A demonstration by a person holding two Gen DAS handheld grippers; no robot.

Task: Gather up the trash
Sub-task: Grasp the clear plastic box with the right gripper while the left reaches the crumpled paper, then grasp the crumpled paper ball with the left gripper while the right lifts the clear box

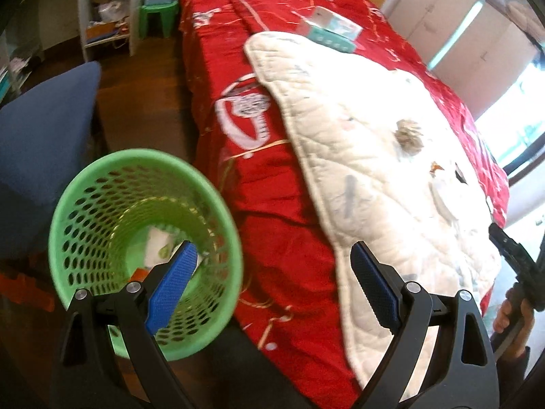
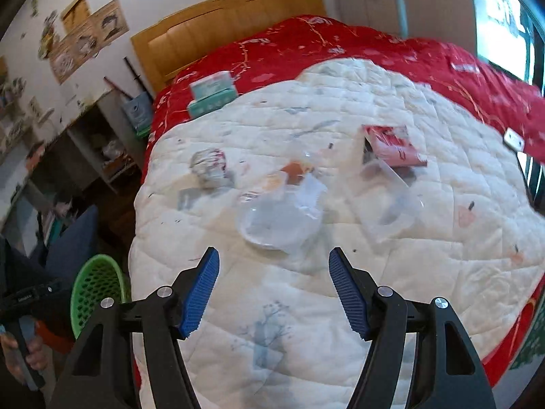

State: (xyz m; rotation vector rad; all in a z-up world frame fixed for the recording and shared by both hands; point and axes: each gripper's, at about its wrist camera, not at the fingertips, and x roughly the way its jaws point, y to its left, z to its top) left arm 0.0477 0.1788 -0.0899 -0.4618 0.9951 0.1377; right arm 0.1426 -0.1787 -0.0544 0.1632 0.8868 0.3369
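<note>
While I hold my left hand-held gripper (image 1: 270, 266) wide open with nothing in it, its camera looks down into the round green basket (image 1: 102, 184) on the floor beside the bed (image 1: 272, 136). Its plastic wall is full of little holes, and some white scraps (image 1: 158, 243) lie at the bottom. Only my right camera shows the trash well. My right hand-held gripper (image 2: 273, 271) is open and empty too, above the soft white quilt (image 2: 306, 306). Just ahead lies a clear plastic cup (image 2: 279, 214), a crumpled shiny ball (image 2: 209, 167), a see-through box (image 2: 391, 197) and a red packet (image 2: 391, 145).
</note>
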